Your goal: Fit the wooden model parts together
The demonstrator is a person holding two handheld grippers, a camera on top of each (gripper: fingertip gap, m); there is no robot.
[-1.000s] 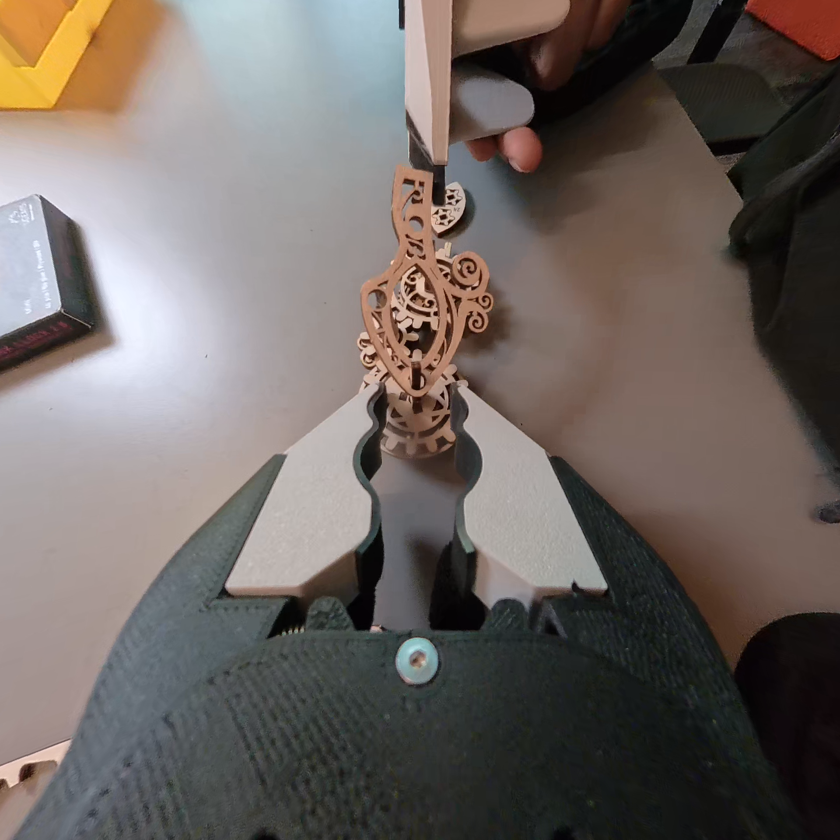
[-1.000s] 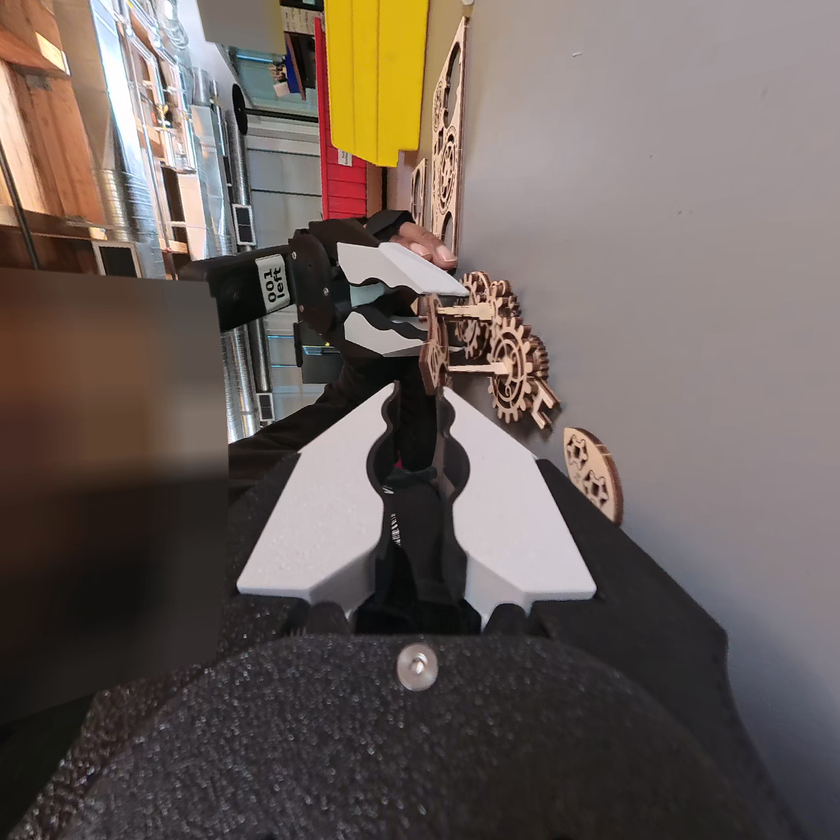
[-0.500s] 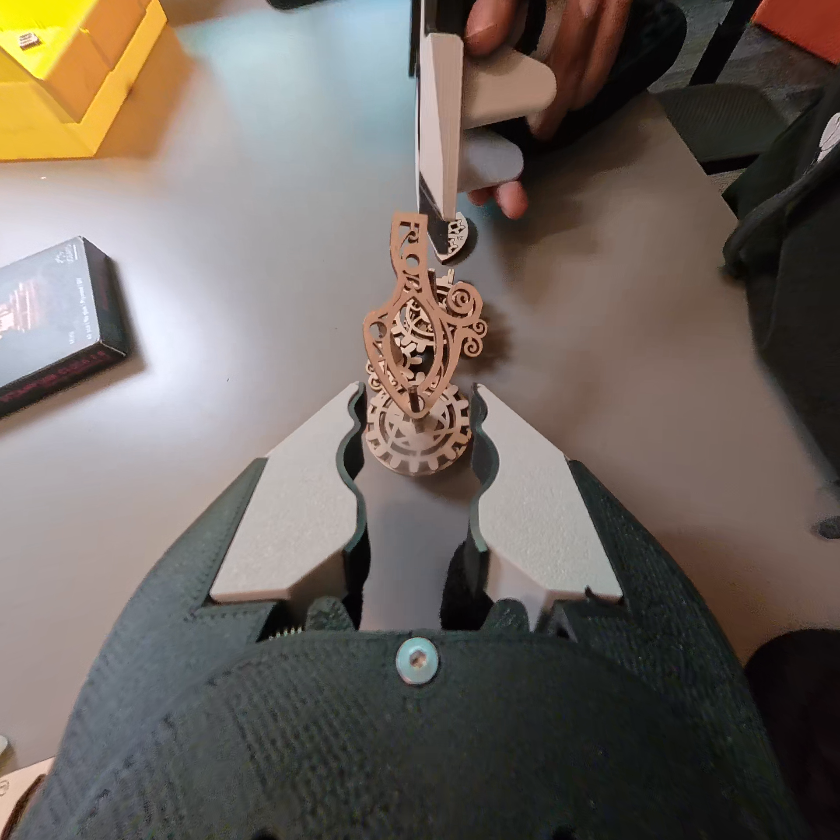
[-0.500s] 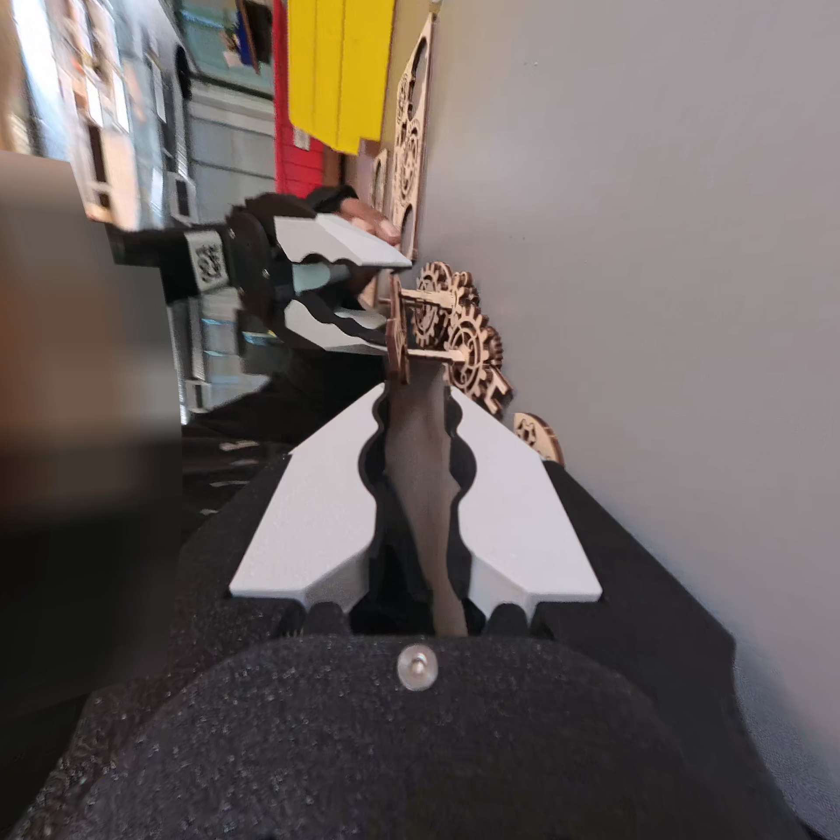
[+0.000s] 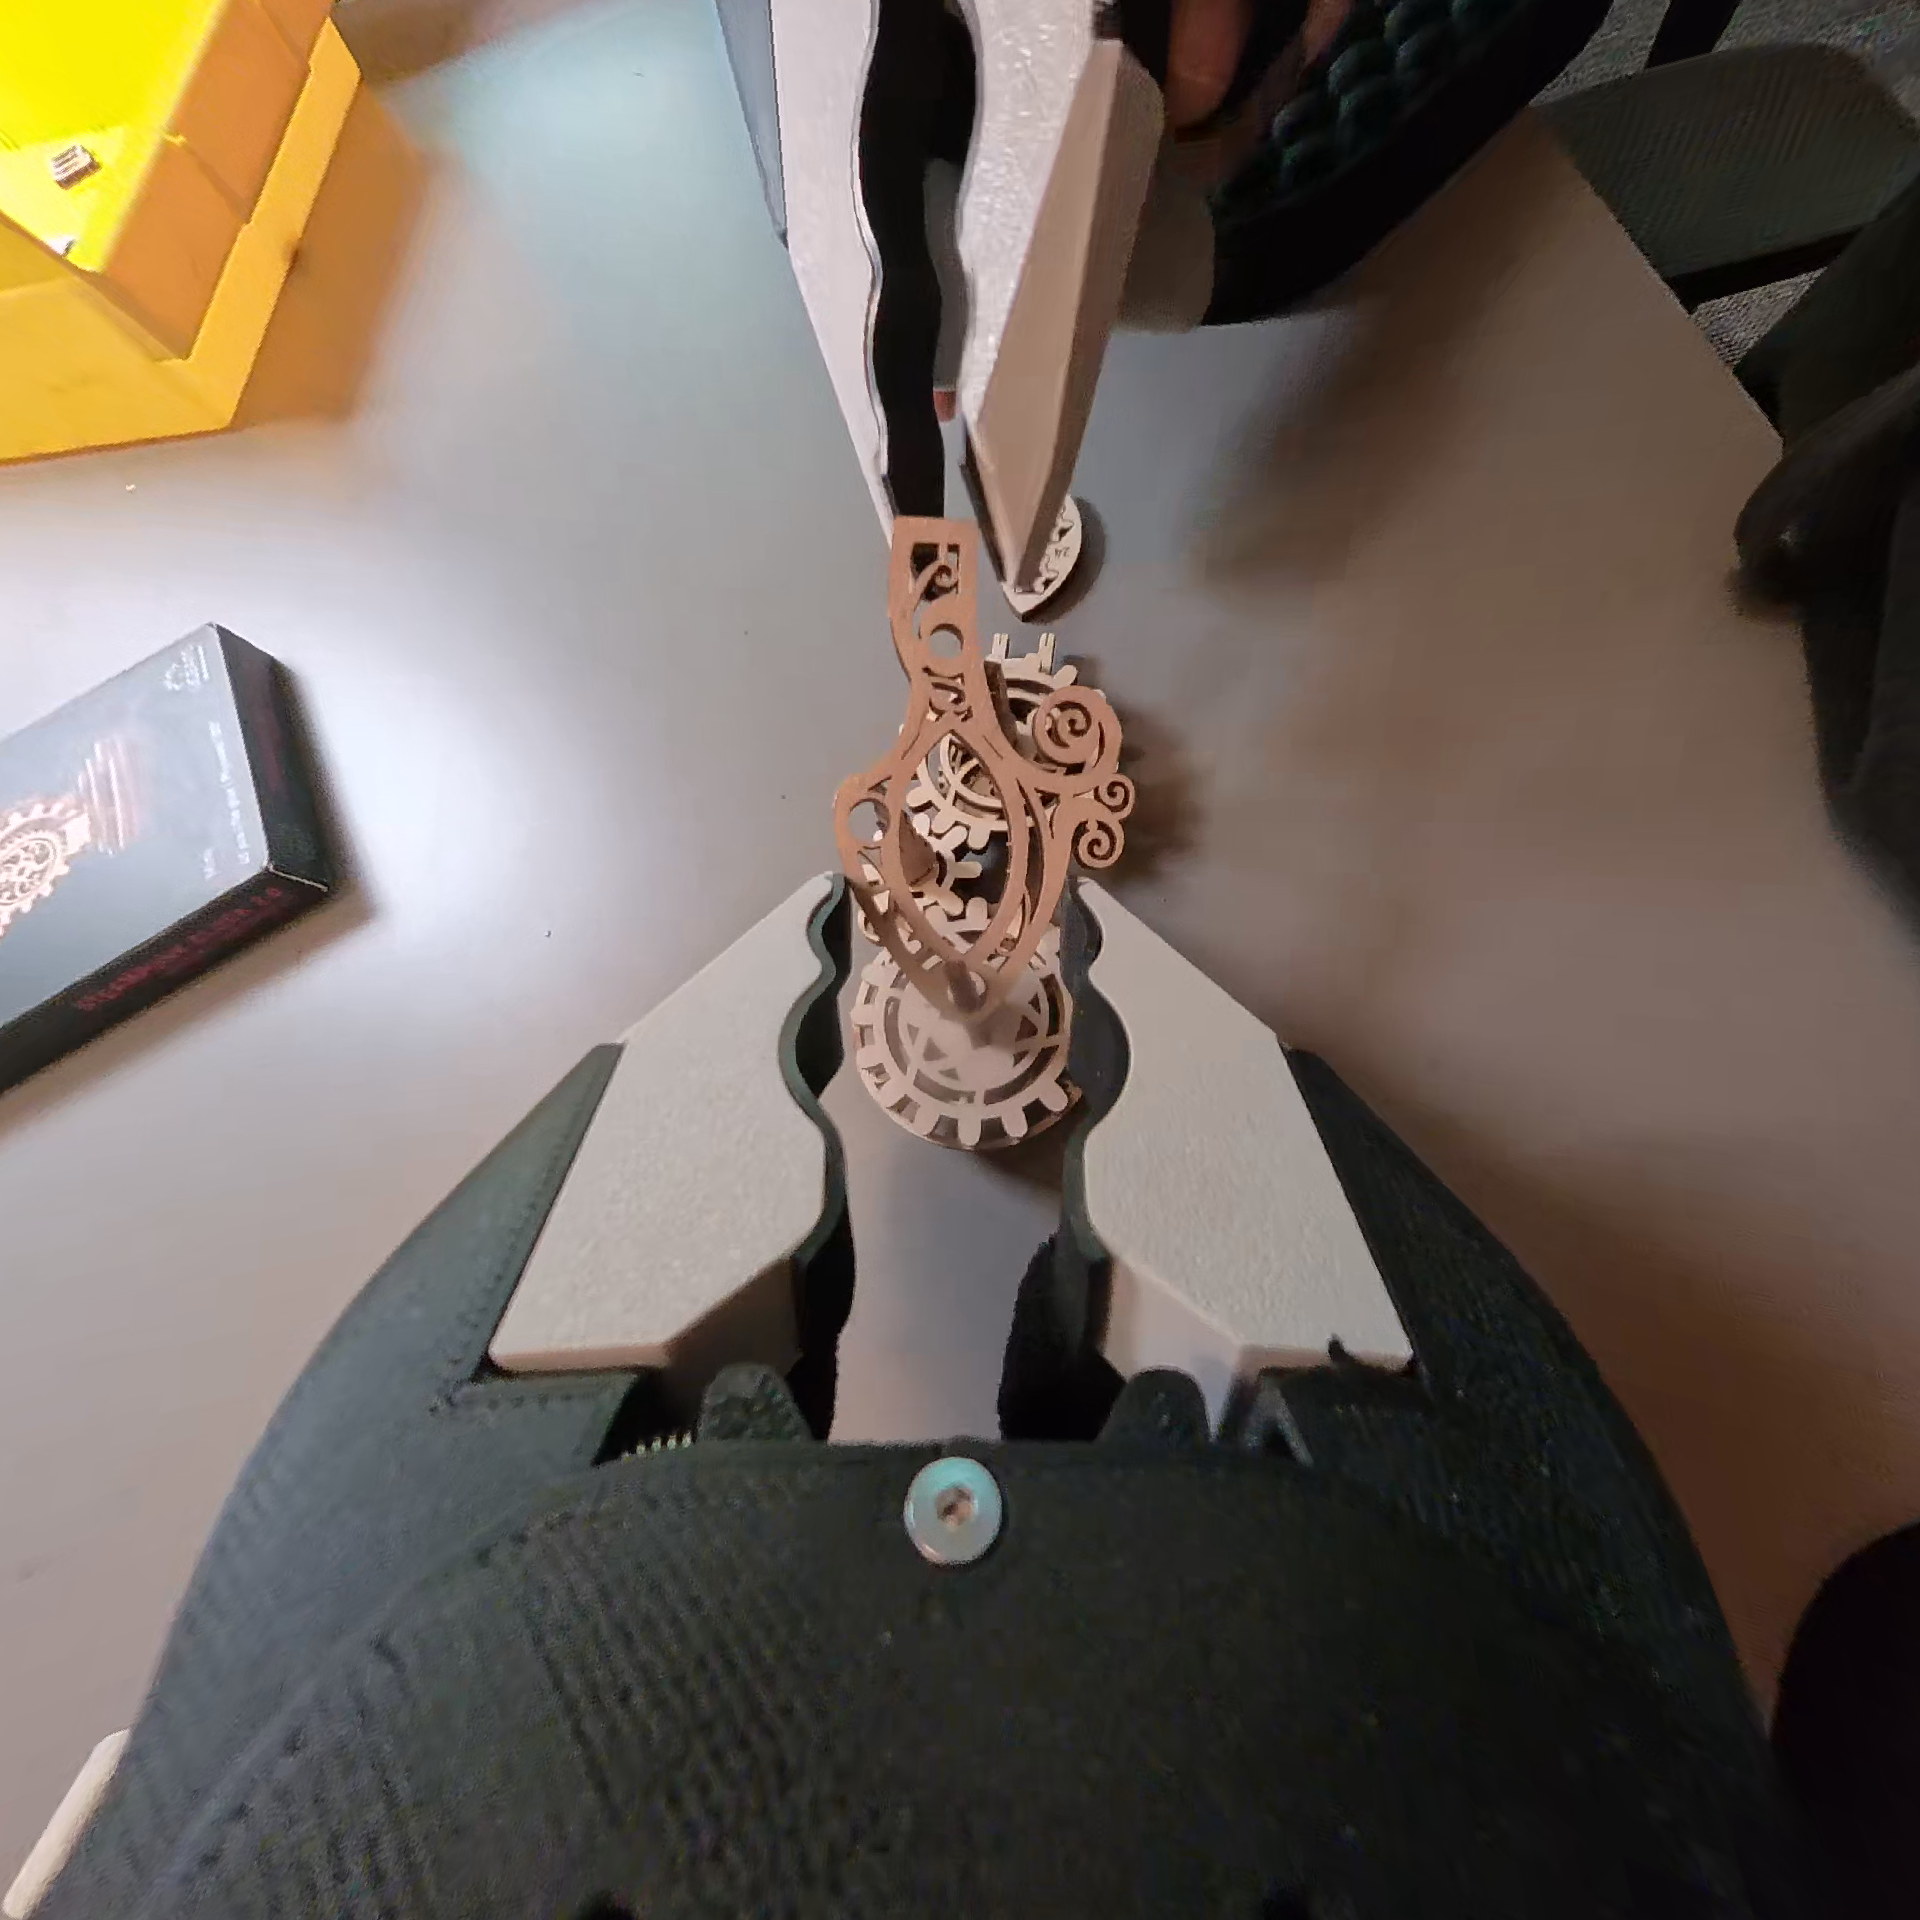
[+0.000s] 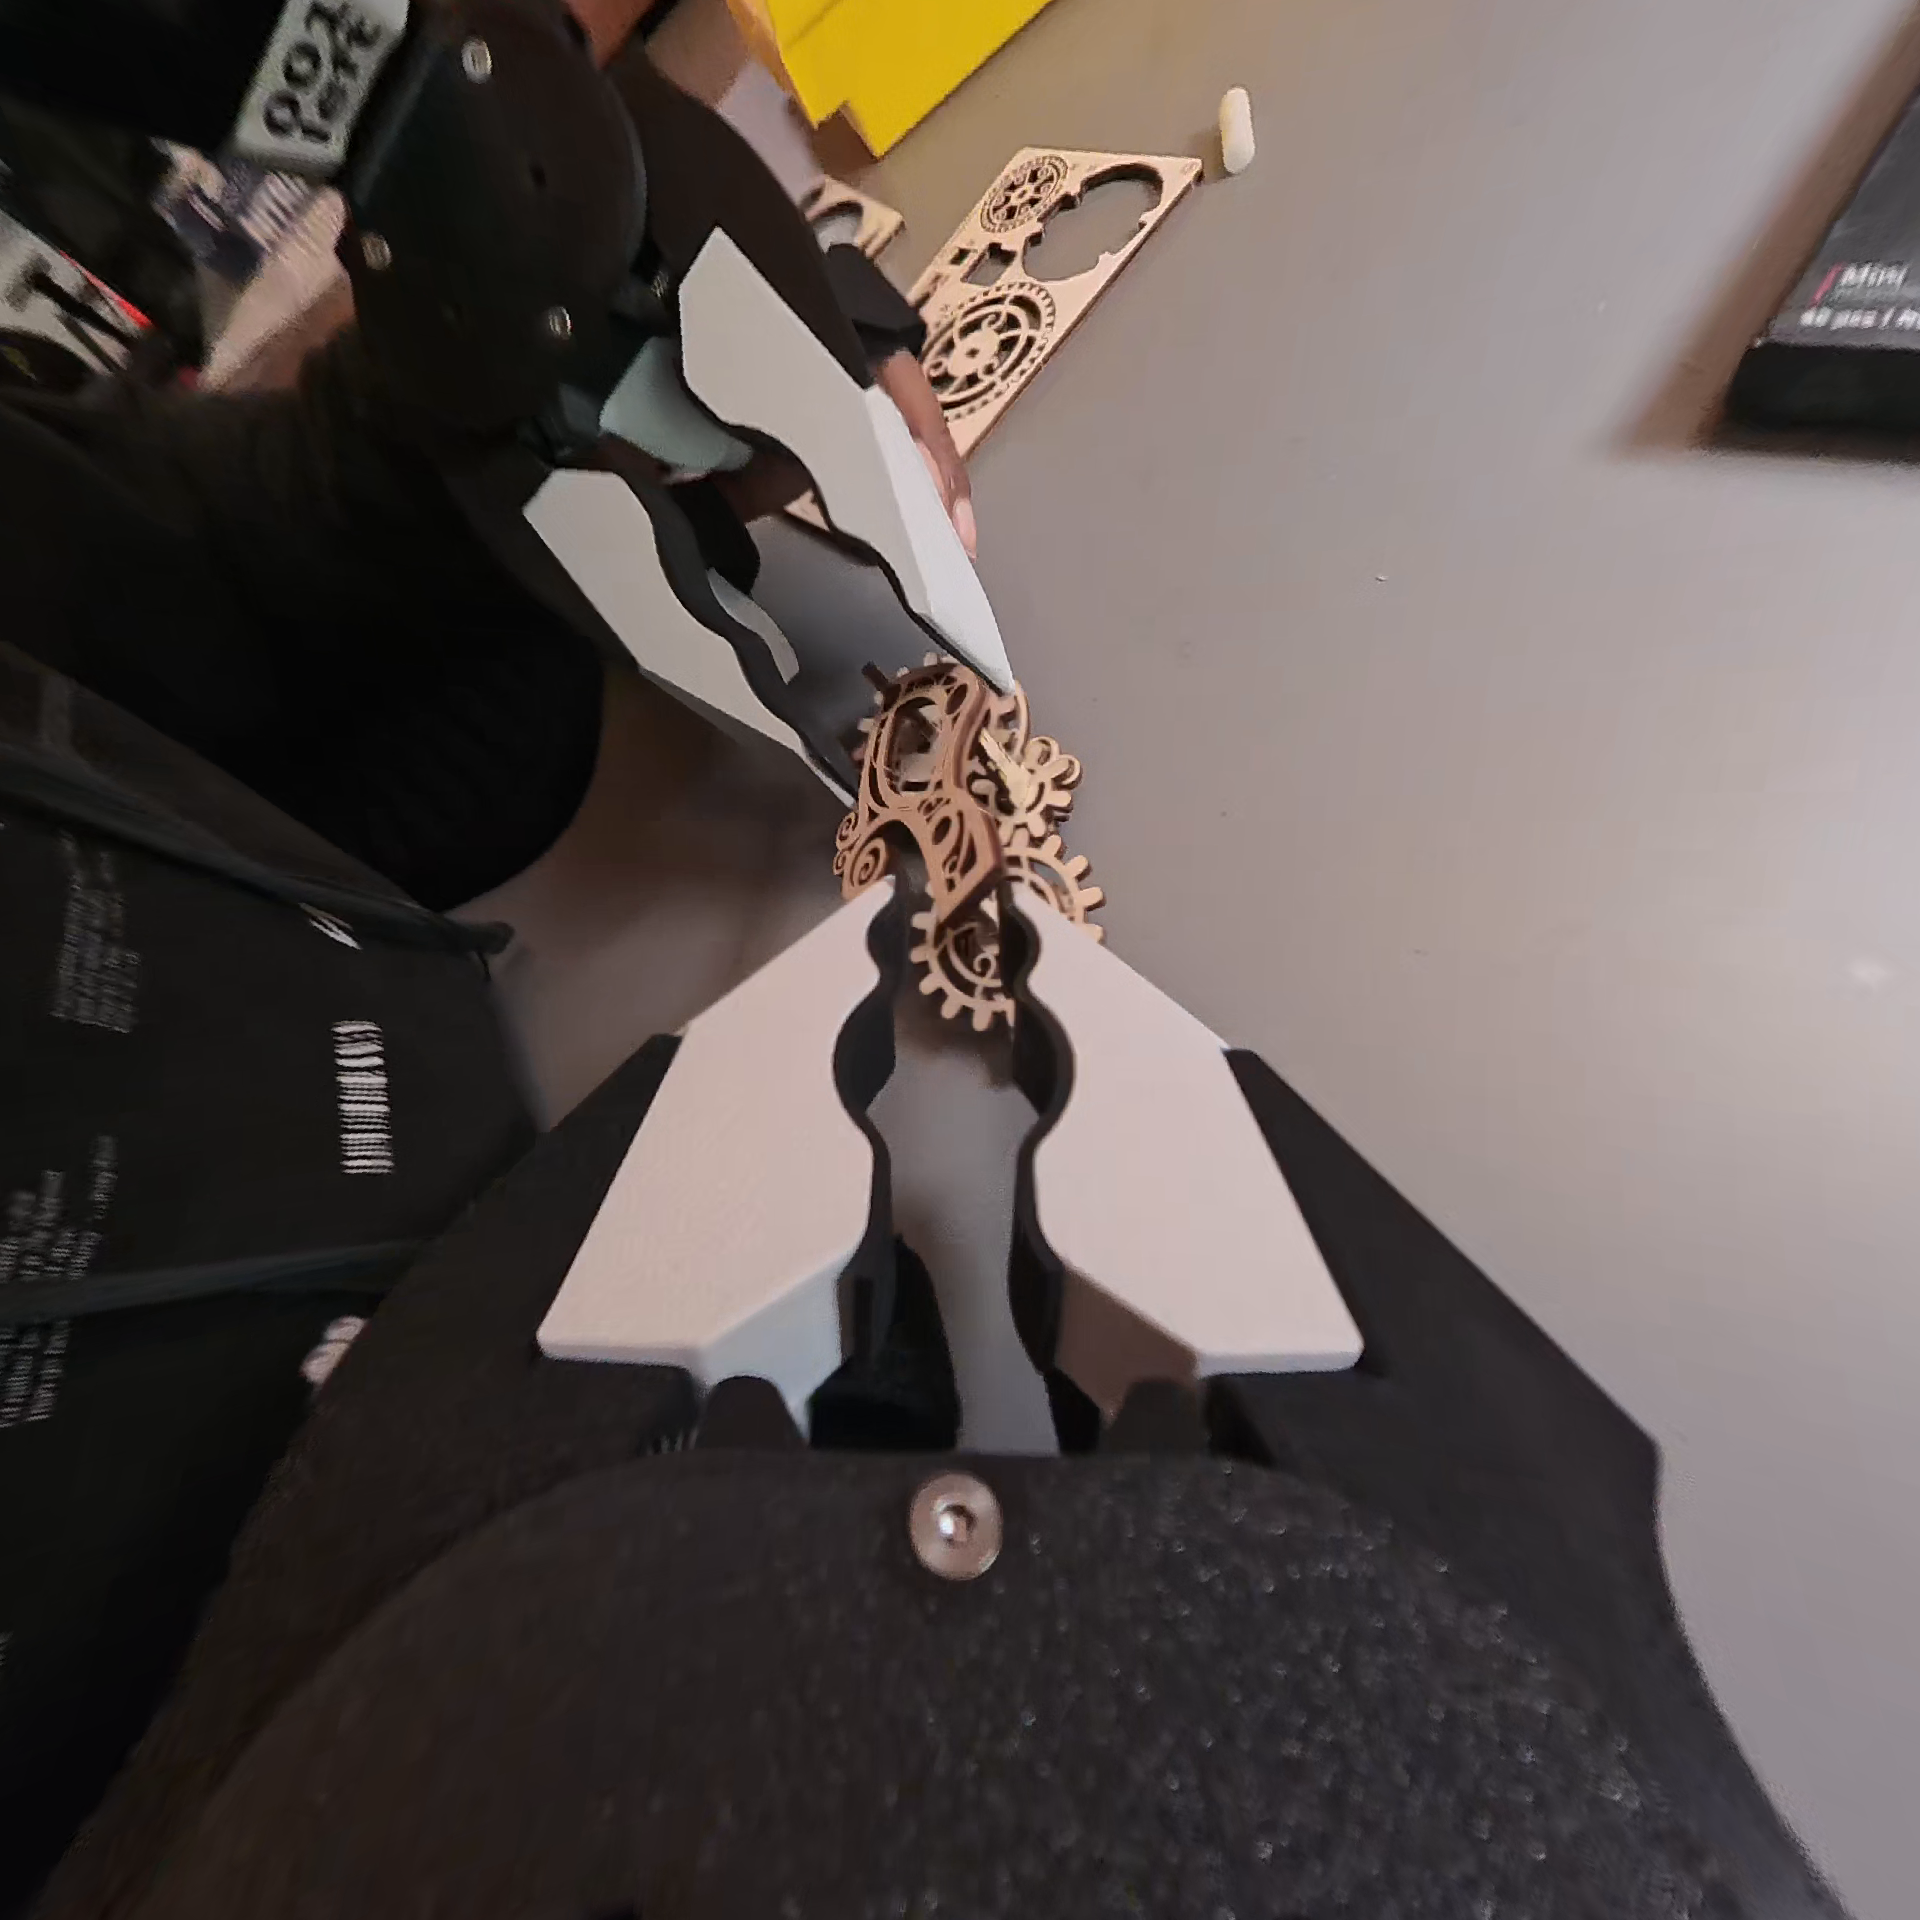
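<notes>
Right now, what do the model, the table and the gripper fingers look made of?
Model: thin pale plywood, likely laser-cut, given the fine scrollwork with darker cut edges; unpainted, matte.
Table: smooth grey top with a soft sheen, perhaps laminate; cannot tell for sure.
Fingers: light grey, grainy matte faces with black wavy inner pads, probably printed plastic.

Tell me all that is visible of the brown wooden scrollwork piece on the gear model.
The brown wooden scrollwork piece is a thin, flat, laser-cut plate with a pierced oval body, curled spirals on one side and a narrow neck ending in a square tab. It stands tilted above the pale wooden gears, joined by a small peg. Whether either hand-held gripper touches it cannot be told.
</notes>
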